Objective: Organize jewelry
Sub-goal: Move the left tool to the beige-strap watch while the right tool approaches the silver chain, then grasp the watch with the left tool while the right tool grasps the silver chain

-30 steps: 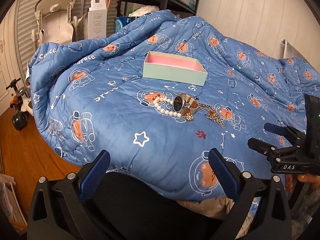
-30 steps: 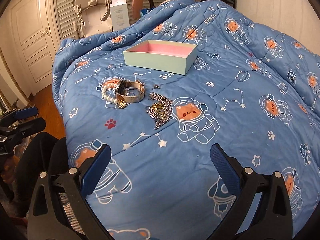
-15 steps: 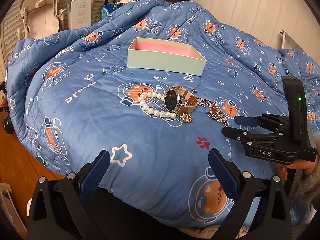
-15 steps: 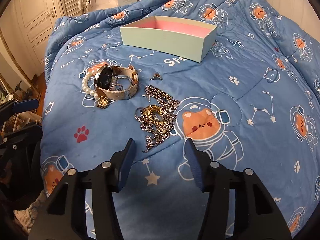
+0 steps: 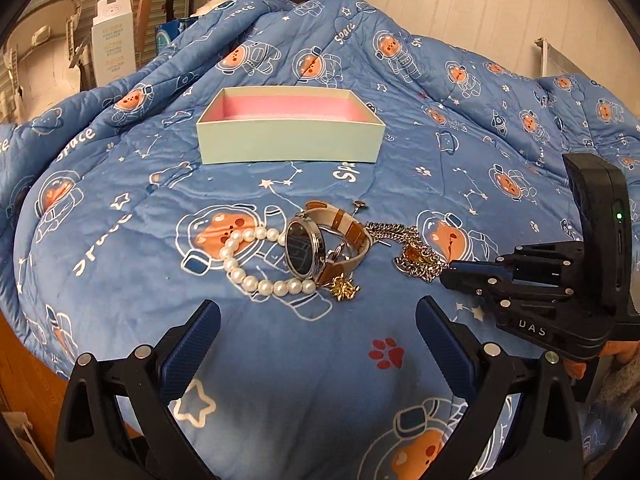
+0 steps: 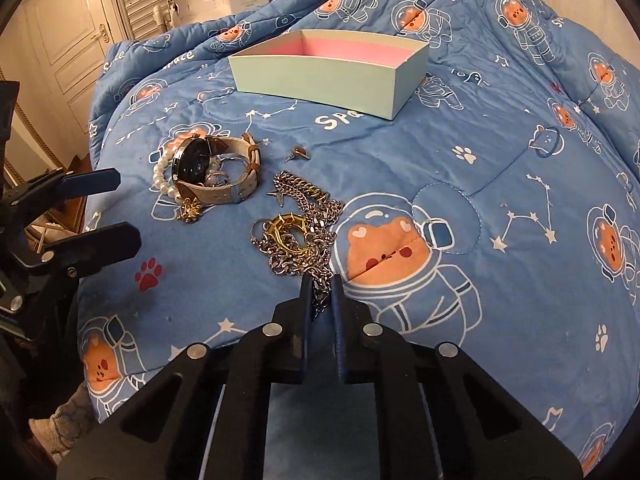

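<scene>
Closing in since earlier, right gripper (image 6: 321,294) clamps the near end of the silver chain (image 6: 304,232); left gripper (image 5: 316,336) hovers released near the pearls (image 5: 256,264).

A small box (image 5: 290,144) sits open on a blue blanket (image 5: 120,208). It is pale green outside and pink inside. Nearer than the box lies a little heap of jewelry. A string of white pearls (image 5: 256,260) curls in a loop. A watch (image 5: 316,246) with a round dark face and a tan and white strap stands on its edge, touching the pearls. A small gold charm (image 5: 343,289) lies just beside the watch. A tiny earring (image 6: 298,153) lies alone. A tangle of silver chain (image 6: 308,232) with a gold ring (image 6: 286,234) in it lies beside the watch, its near end pinched between two black fingers (image 6: 306,300).
</scene>
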The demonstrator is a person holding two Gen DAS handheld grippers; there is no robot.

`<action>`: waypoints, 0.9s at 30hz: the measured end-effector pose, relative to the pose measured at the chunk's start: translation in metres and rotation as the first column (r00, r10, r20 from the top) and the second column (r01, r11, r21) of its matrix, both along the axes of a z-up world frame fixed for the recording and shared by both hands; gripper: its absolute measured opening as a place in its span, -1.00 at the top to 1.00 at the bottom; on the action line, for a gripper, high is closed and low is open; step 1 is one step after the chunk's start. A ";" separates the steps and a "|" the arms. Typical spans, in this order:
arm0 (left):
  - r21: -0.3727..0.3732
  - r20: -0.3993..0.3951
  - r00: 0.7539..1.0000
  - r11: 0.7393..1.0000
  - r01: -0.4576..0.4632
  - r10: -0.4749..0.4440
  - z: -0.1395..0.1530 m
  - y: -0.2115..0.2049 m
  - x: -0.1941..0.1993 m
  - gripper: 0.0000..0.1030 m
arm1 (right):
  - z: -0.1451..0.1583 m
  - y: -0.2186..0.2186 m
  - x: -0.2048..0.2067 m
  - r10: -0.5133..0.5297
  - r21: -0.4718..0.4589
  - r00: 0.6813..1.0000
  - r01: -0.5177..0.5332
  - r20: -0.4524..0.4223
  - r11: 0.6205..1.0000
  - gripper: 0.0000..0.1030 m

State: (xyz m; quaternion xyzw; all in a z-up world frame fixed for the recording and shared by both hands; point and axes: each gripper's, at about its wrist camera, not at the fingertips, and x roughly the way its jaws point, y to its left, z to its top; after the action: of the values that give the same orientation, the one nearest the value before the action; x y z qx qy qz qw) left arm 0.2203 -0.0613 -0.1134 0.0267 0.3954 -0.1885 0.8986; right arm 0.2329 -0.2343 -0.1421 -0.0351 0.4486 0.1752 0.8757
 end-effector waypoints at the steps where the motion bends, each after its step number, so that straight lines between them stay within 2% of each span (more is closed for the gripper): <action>1: 0.007 0.003 1.000 1.000 0.006 -0.006 0.000 -0.003 0.003 -0.86 | 0.000 -0.001 0.000 0.001 0.003 1.000 -0.001 0.000 1.000 0.82; 7: 0.058 0.053 0.996 0.996 0.066 -0.069 0.003 -0.017 0.023 -0.86 | 0.002 -0.008 -0.003 0.001 0.021 1.000 -0.001 -0.011 1.000 0.87; 11: 0.072 0.040 0.991 0.990 0.124 -0.127 -0.002 -0.025 0.040 -0.86 | 0.001 -0.013 -0.005 -0.009 0.040 1.000 0.010 -0.021 0.999 0.87; 16: 0.111 0.002 0.985 0.979 0.169 -0.170 -0.014 -0.035 0.053 -0.41 | 0.000 -0.017 -0.005 -0.020 0.066 0.999 0.023 -0.036 0.998 0.87; 19: 0.113 -0.001 0.986 0.980 0.163 -0.164 -0.018 -0.034 0.055 -0.24 | 0.000 -0.017 -0.005 -0.020 0.071 0.999 0.023 -0.039 0.997 0.87; 27: 0.071 0.021 0.992 0.990 0.126 -0.127 -0.015 -0.026 0.053 -0.01 | -0.001 -0.017 -0.005 -0.019 0.075 0.999 0.022 -0.039 0.997 0.87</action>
State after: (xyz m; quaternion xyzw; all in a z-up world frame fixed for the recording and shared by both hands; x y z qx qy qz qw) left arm 0.2730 -0.0876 -0.1281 0.0855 0.3877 -0.2308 0.8883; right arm 0.2283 -0.2514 -0.1428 0.0061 0.4588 0.1837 0.8693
